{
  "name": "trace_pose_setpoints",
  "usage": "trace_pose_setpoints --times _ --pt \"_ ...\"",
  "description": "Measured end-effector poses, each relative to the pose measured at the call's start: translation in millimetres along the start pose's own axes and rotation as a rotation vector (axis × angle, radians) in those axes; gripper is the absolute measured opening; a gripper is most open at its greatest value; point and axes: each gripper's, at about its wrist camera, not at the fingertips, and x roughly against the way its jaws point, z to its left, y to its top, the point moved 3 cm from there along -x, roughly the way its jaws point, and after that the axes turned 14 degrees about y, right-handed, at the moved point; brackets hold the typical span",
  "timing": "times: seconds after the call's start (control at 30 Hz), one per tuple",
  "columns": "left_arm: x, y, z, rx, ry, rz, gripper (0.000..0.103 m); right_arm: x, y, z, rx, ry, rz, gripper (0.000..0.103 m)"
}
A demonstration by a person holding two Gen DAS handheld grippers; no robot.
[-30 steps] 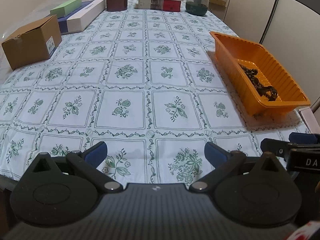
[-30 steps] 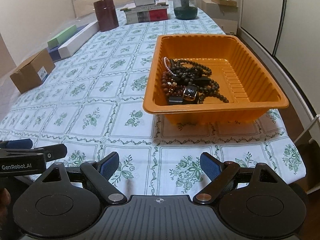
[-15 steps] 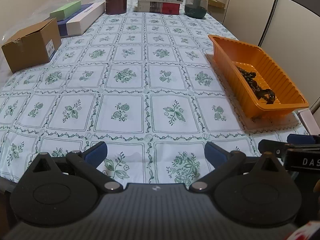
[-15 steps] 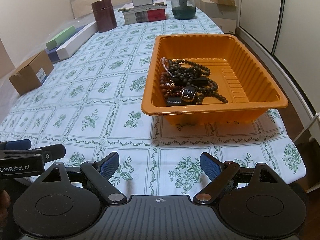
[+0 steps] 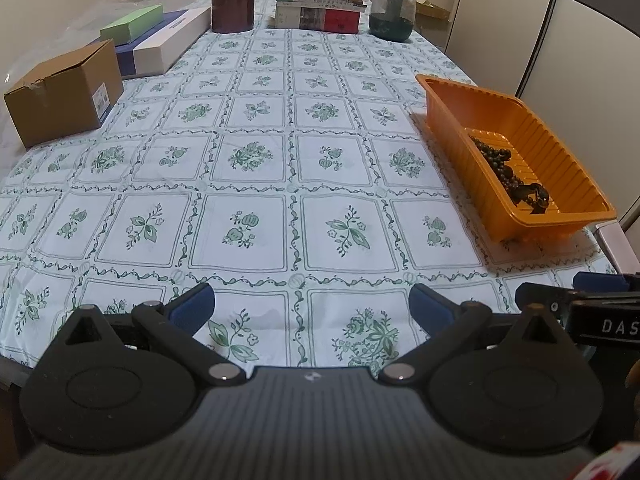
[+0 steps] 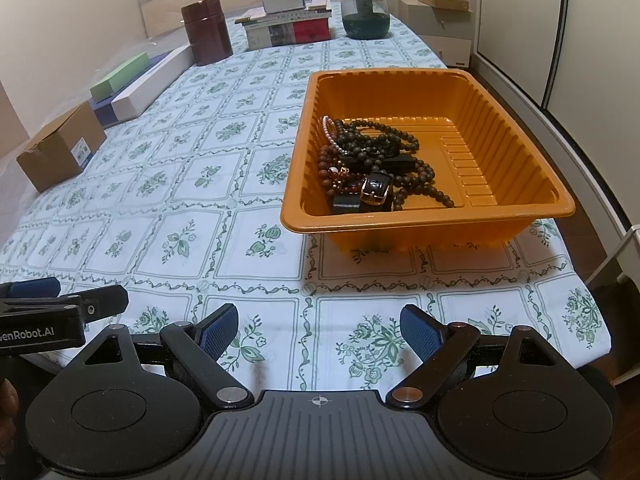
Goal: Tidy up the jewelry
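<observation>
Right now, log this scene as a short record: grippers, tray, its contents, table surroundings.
left gripper: open, empty, above the tablecloth
right gripper: open, empty, short of the tray
tray: orange, ribbed, on the tablecloth
contents: tangled bead necklaces, watch, heaped at the tray's left side
far end: cardboard box, dark red canister, glass jar
</observation>
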Motion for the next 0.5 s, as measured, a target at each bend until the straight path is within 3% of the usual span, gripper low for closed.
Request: trace_pose_setpoints --times 0.5 --pt "0.9 1.0 -0.6 -0.002 -0.001 -0.005 0.103 0.2 1.4 -2.1 -0.003 -0.002 -0.006 0.088"
